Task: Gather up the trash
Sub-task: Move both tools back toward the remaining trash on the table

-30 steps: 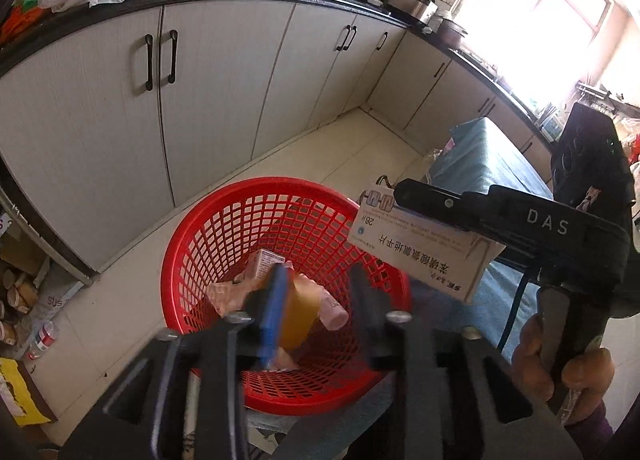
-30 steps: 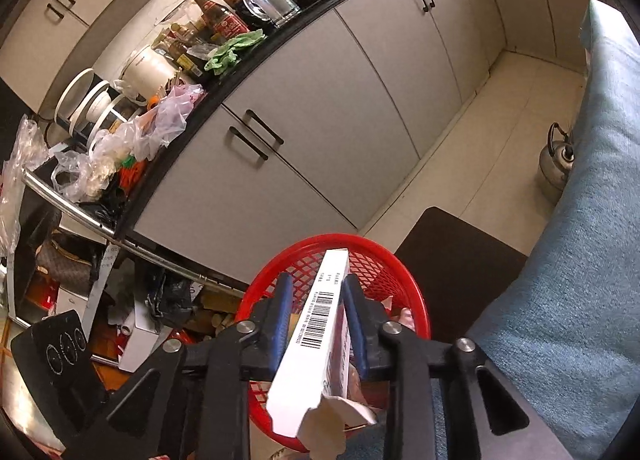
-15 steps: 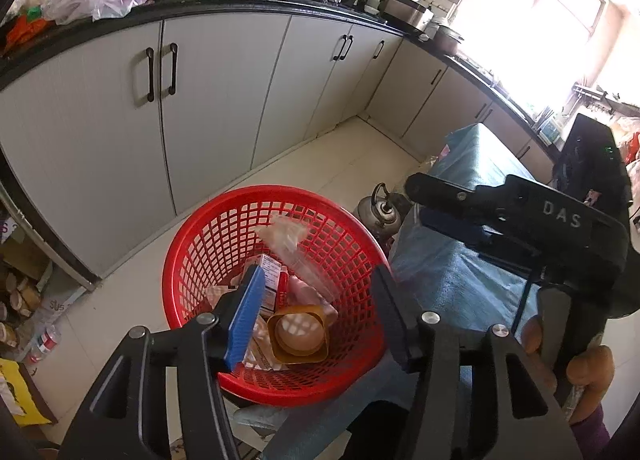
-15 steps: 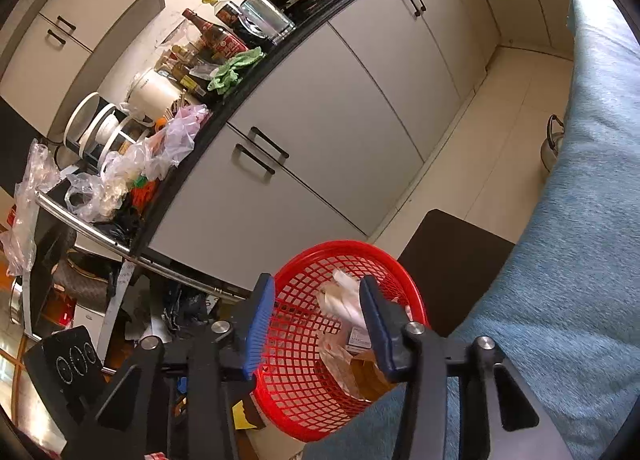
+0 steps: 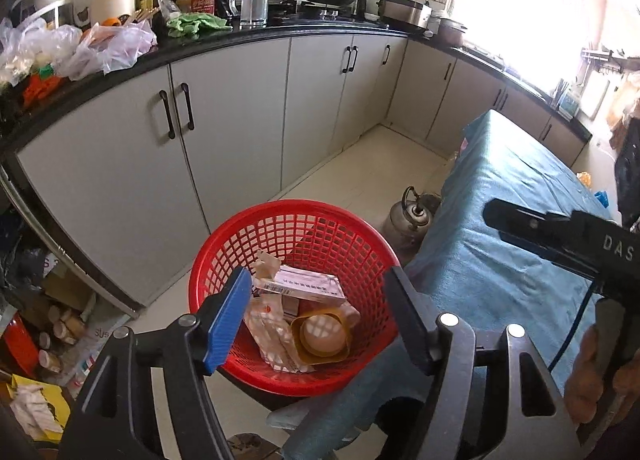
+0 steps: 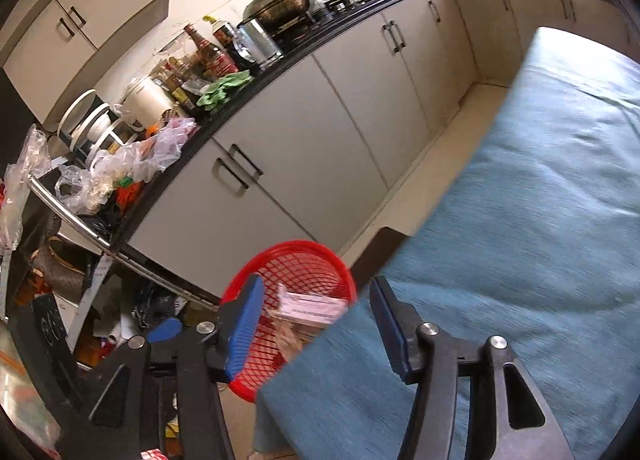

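Observation:
A red mesh basket (image 5: 240, 260) stands on the floor beside the blue-covered table (image 5: 500, 244). In it lie a white medicine box (image 5: 308, 286), an orange cup (image 5: 322, 336) and plastic wrappers (image 5: 272, 336). My left gripper (image 5: 316, 314) is open and empty, above the basket. My right gripper (image 6: 316, 328) is open and empty, over the table edge (image 6: 520, 260); the basket (image 6: 280, 264) and the box (image 6: 312, 306) show between its fingers. The right gripper's body (image 5: 560, 236) shows at the right in the left wrist view.
Grey kitchen cabinets (image 5: 240, 128) run along the back under a dark counter with bottles, pots and plastic bags (image 5: 80, 44). A metal kettle (image 5: 412, 216) sits on the floor by the table. Clutter (image 5: 40, 340) fills the floor at left.
The right gripper opened and let the white box drop into the basket, then drew back over the table. The left gripper opened, released the orange cup into the basket, and rose.

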The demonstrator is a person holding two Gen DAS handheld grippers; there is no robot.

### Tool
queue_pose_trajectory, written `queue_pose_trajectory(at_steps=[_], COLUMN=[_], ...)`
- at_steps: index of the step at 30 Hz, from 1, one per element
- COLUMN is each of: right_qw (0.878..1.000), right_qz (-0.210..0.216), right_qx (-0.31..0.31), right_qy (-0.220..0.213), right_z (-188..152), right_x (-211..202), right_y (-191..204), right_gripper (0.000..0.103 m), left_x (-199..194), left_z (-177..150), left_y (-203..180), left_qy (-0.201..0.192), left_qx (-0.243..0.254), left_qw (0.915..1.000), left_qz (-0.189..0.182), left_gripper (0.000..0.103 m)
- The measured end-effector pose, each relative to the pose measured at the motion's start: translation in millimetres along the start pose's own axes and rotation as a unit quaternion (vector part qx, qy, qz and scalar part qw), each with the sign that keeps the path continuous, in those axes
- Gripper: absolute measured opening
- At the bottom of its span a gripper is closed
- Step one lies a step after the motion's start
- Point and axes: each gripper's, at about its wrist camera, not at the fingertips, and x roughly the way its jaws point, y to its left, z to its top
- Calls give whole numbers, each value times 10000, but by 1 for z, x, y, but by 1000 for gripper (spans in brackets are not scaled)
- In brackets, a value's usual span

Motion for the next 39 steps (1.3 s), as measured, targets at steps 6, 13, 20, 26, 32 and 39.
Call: queue_pose_trajectory(at_steps=[6,13,20,26,32,39], right_qw=[9996,9984,9966,9939,9873,9711], right_qz=[-189,-396,-543,-731,-1087,-1553], right_qx=[83,88,177,357,667,1337], right_qy=[-172,-383,-591,-741,-944,-1225], right_z=[-7,-17,-28,-39,-58,-85], right_x=[-27,-61,-93,-123,-169,-237], right_y=[-22,-41,-62,-89,-134,-202], right_gripper=[64,68,71,72,74,76], left_x=[-10,-21,-30,-36,-40,-37], left_z=[-3,-7,-10,-12,-9,0], left_y=[-19,-48,-79,-111,-158,-231], left_qy=[-60,-135,-180,-155,-81,21], left_qx=[191,518,815,1073,1438,1989], left_qw=[9998,9985,9965,9940,9882,9733], left_qz=[53,92,31,-110,-523,-1142], left_gripper=[70,71,71,71,73,75])
